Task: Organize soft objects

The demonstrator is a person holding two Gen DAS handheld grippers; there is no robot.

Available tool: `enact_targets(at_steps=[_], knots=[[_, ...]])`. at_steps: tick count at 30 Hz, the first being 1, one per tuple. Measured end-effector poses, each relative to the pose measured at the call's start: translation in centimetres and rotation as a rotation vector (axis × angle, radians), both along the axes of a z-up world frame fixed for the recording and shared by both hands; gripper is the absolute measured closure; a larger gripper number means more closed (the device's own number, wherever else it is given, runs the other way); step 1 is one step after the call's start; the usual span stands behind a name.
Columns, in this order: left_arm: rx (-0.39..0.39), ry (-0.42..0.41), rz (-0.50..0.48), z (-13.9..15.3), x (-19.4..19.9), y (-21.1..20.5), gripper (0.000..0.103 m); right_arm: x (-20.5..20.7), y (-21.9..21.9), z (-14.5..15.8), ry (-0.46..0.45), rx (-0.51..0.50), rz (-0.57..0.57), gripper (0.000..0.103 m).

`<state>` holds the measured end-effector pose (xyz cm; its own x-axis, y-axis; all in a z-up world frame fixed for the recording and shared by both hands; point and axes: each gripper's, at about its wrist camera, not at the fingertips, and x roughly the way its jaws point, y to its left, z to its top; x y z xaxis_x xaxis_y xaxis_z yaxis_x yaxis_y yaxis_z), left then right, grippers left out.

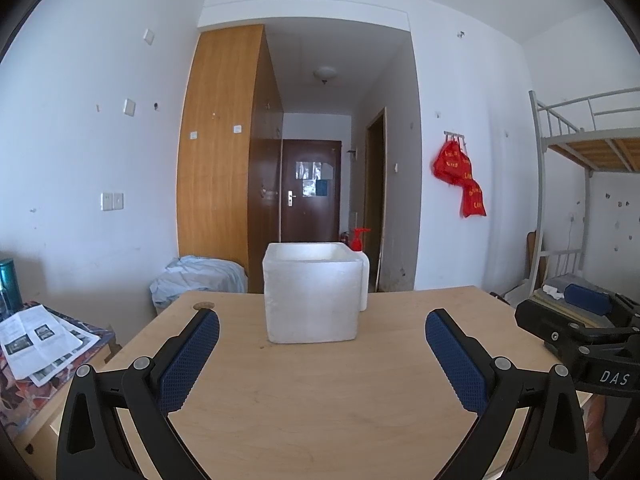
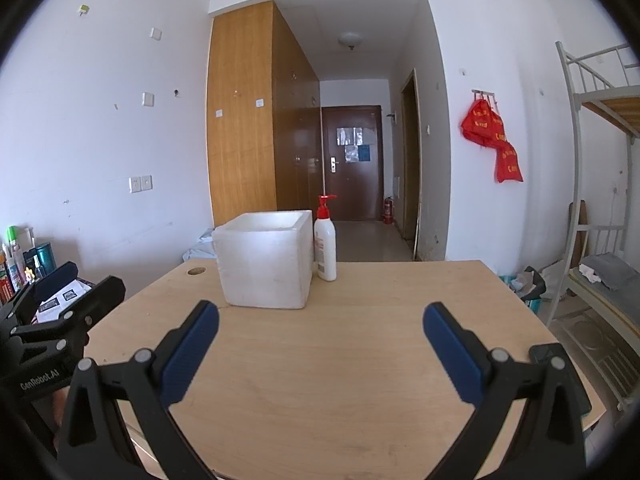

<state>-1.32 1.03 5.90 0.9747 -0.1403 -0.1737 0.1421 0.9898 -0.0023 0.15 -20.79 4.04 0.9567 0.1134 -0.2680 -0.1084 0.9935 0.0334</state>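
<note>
Holding both tools up over the wooden table (image 1: 320,400), you have nothing in either one. Your left gripper (image 1: 322,346) has its two blue pads (image 1: 188,364) spread wide apart, with only bare table top between them. Your right gripper (image 2: 320,340) is the same: pads far apart and gripping nothing.

The white foam box (image 1: 310,294) sits on the table straight ahead of your left gripper, past the tips of its fingers and not touching them. From your right gripper the box is ahead and a bit to the left. The top of the box is open. You can see its white inner wall near the rim, but you cannot see down to the bottom, so you cannot tell if anything is inside.

A white pump bottle with a red top (image 2: 326,240) stands up straight just beside the box, on its right side and a little behind it. A small round hole (image 2: 197,270) is in the table near the far left corner.

No soft thing lies on the table top. Off the table, behind its far left edge, a light blue cloth bundle (image 1: 200,276) is heaped low by the tall wooden wardrobe (image 1: 224,140), well away from both grippers. Red cloth bags (image 1: 458,172) hang from hooks on the right wall.
</note>
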Motion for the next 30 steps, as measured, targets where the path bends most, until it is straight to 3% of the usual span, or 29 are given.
enact_targets(at_steps=[30], knots=[[-0.003, -0.009, 0.0, -0.39, -0.19, 0.12, 0.0, -0.27, -0.25, 0.2, 0.006, 0.002, 0.004, 0.0]])
